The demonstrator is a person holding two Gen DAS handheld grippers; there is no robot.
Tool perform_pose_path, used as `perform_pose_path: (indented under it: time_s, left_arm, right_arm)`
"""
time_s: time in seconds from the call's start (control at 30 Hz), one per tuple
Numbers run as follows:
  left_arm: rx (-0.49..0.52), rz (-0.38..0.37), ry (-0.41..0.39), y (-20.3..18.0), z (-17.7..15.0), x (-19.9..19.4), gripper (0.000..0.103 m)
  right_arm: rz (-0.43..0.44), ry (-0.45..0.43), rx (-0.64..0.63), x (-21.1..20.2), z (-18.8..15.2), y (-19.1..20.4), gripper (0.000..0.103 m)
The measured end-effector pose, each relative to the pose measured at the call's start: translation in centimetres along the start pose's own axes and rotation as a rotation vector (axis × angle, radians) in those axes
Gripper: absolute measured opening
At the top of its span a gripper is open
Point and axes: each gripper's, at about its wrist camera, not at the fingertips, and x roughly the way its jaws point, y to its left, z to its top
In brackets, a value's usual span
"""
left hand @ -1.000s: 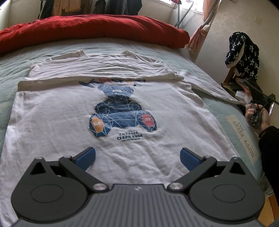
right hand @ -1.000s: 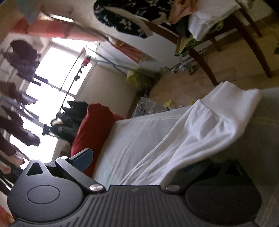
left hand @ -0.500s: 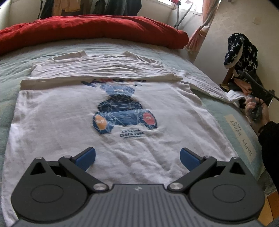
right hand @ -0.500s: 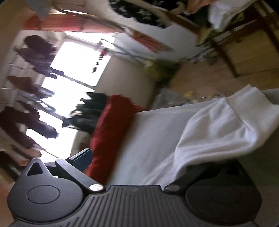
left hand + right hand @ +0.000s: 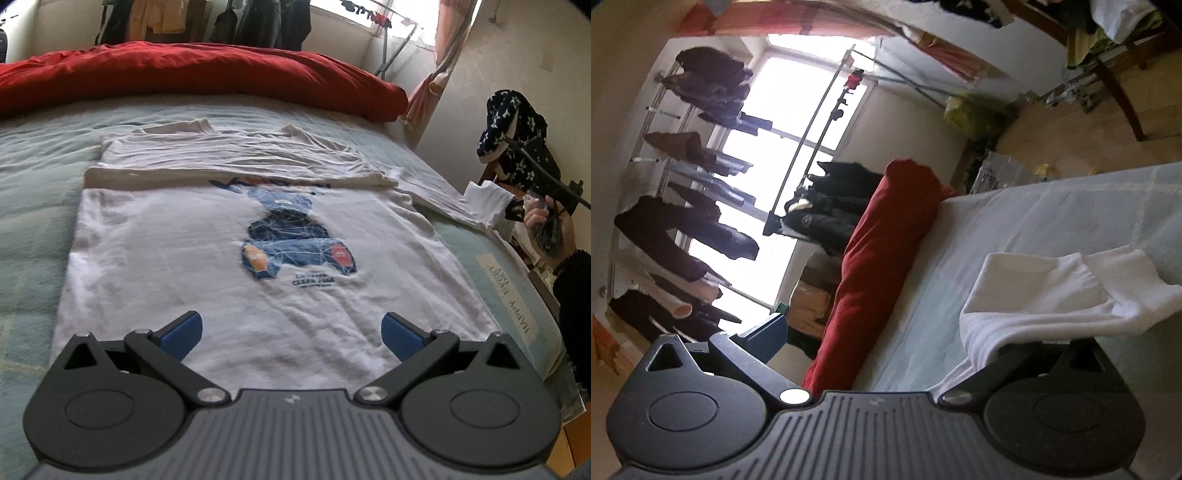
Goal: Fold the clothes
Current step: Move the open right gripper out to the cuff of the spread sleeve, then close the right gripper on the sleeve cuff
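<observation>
White T-shirt [image 5: 229,258] lies flat, left tongs [image 5: 291,332] wide above it; right tongs [image 5: 886,332] wide, sleeve [image 5: 1052,295] draped over one finger

White T-shirt [image 5: 207,236] with blue bear print [image 5: 295,240] lies flat on the bed [image 5: 33,206], upper part folded down, right sleeve [image 5: 1052,295] lifted.

Red duvet [image 5: 207,70] across bed [image 5: 33,206]

Left gripper [image 5: 291,330] with black round-hinged housing, ribbed grey centre plate, silver pivot screws, blue finger pads [image 5: 183,328], right gripper [image 5: 882,332] of the same build, fuzzy black sleeve [image 5: 574,291] beside the left gripper's housing
</observation>
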Motion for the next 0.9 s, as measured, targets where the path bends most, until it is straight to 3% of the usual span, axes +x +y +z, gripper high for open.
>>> perform_pose_path:
  time_s: [0.63,0.9]
  left_arm:
    - [0.044,-0.005,0.013,4.1,-1.4,-2.4,0.102]
    - [0.082,-0.014,0.03,5.4,-1.9,-2.9,0.102]
  right_arm:
    - [0.058,0.169,-0.036,6.3,-6.9,8.9,0.103]
    - [-0.02,0.258,-0.163,9.1,-11.0,12.0,0.103]
